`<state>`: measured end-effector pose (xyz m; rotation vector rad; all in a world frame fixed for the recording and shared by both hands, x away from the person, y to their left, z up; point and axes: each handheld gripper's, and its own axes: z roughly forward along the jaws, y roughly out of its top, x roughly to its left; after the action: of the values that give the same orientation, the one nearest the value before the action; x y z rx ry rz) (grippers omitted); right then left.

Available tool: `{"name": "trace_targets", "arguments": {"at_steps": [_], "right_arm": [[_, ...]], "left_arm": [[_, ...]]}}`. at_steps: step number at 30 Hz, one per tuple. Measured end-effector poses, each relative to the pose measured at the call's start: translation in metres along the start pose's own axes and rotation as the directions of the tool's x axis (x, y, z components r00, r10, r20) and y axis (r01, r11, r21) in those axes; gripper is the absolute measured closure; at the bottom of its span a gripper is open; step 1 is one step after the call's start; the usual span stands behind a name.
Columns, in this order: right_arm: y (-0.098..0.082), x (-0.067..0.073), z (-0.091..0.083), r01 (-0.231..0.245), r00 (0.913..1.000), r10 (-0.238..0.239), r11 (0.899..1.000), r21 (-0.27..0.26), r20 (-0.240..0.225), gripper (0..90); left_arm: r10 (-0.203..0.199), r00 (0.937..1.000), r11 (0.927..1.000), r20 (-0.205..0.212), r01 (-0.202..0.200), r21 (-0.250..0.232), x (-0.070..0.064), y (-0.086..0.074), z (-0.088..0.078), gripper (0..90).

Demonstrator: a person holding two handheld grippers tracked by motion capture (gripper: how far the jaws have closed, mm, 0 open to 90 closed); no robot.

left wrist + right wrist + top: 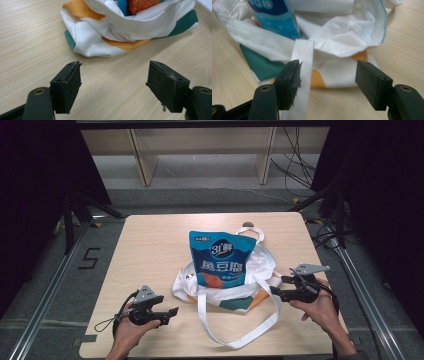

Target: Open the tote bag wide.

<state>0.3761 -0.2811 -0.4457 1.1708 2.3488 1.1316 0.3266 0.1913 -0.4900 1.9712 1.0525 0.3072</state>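
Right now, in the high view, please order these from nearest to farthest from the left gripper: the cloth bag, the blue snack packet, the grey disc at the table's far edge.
From the left gripper:
1. Cloth bag, just to its right.
2. Blue snack packet, standing in the bag, farther back.
3. Grey disc, at the far edge.

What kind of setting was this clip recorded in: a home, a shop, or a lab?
Most likely a lab recording station. A bare wooden table stands between dark curtains and metal floor rails, with loose cables behind. The only props are a cloth tote bag holding a blue snack pouch.
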Motion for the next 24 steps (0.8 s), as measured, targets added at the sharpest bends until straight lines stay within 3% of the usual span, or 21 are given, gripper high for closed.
{"name": "trace_targets", "arguments": {"at_steps": [2,3,4,6,7,8,9,10,11,12,15,17,19,20,21,22,23,24], "right_arm": [[-0.006,0.001,-0.003,0.003,0.9999,-0.004,1.0,-0.009,-0.016,36.7],[-0.008,0.002,-0.005,0.004,1.0,-0.004,1.0,-0.004,-0.002,36.4],[-0.011,0.006,-0.007,-0.026,0.9997,0.026,1.0,0.001,-0.007,36.3],[-0.017,0.005,-0.009,-0.01,0.9999,0.01,1.0,-0.014,-0.003,35.6],[-0.022,0.007,-0.011,-0.03,0.9995,0.03,1.0,-0.005,-0.009,35.1],[-0.026,0.01,-0.013,-0.049,0.9987,0.049,0.999,-0.002,-0.014,34.6],[-0.029,0.007,-0.012,-0.007,1.0,0.007,1.0,-0.005,-0.005,34.3],[-0.033,0.008,-0.013,-0.023,0.9996,0.023,1.0,-0.006,-0.017,34.1],[-0.035,0.008,-0.014,-0.007,1.0,0.007,1.0,0.012,0.005,33.5],[-0.038,0.012,-0.014,-0.052,0.9987,0.052,0.999,0.008,-0.003,33.0],[-0.046,0.013,-0.018,-0.031,0.9993,0.03,0.999,0.026,0.02,32.3],[-0.05,0.017,-0.021,-0.063,0.9979,0.063,0.998,0.027,0.017,32.3],[-0.056,0.013,-0.026,-0.013,0.9986,0.01,0.998,0.06,0.051,31.9],[-0.058,0.016,-0.025,-0.052,0.9981,0.05,0.998,0.044,0.036,31.8],[-0.062,0.013,-0.028,-0.012,0.9981,0.009,0.998,0.061,0.061,31.7],[-0.064,0.013,-0.03,-0.015,0.9981,0.011,0.997,0.069,0.06,31.5],[-0.069,0.018,-0.03,-0.084,0.9964,0.084,0.996,0.036,0.006,31.3],[-0.071,0.015,-0.032,-0.046,0.998,0.044,0.998,0.053,0.045,31.2]], "left_arm": [[0.042,0.9991,0.9989,-0.005,-0.041,0.02,0.001,-0.002,-0.003,24.8],[0.014,0.9998,0.9999,-0.014,-0.014,-0.006,-0.003,-0.004,-0.001,24.6],[0.034,0.9993,0.9993,-0.018,-0.033,0.016,-0.002,-0.006,-0.003,24.2],[0.009,0.9998,1.0,-0.02,-0.009,0.001,-0.007,-0.011,-0.001,23.1],[0.027,0.9992,0.9995,-0.028,-0.027,0.018,-0.008,-0.012,-0.002,22.5],[0.015,0.9995,0.9999,-0.029,-0.014,0.006,-0.01,-0.013,-0.002,21.6],[0.052,0.9983,0.9981,-0.026,-0.051,0.034,-0.009,-0.013,-0.004,20.4],[0.028,0.9993,0.9994,-0.026,-0.028,0.022,-0.011,-0.014,-0.004,20.5],[0.019,0.9993,0.9998,-0.031,-0.019,-0.005,-0.013,-0.015,-0.004,20.5],[0.05,0.9985,0.9986,-0.024,-0.05,0.016,-0.011,-0.015,-0.006,20.4],[0.051,0.9981,0.9987,-0.033,-0.051,0.009,-0.012,-0.019,-0.007,18.7],[0.012,0.9994,0.9998,-0.033,-0.013,-0.015,-0.014,-0.021,-0.007,18.1],[0.025,0.9987,0.9997,-0.045,-0.025,0.0,-0.011,-0.022,-0.01,18.1],[0.016,0.9986,0.9999,-0.05,-0.016,-0.006,-0.011,-0.023,-0.01,18.1],[0.003,0.9987,0.9999,-0.051,-0.004,-0.016,-0.012,-0.024,-0.01,18.1],[0.012,0.998,0.9999,-0.062,-0.012,0.002,-0.011,-0.026,-0.012,18.1],[-0.004,0.9983,1.0,-0.059,0.003,-0.009,-0.012,-0.027,-0.011,18.1],[-0.002,0.9982,0.9999,-0.06,0.003,0.014,-0.011,-0.028,-0.012,18.1]]}}
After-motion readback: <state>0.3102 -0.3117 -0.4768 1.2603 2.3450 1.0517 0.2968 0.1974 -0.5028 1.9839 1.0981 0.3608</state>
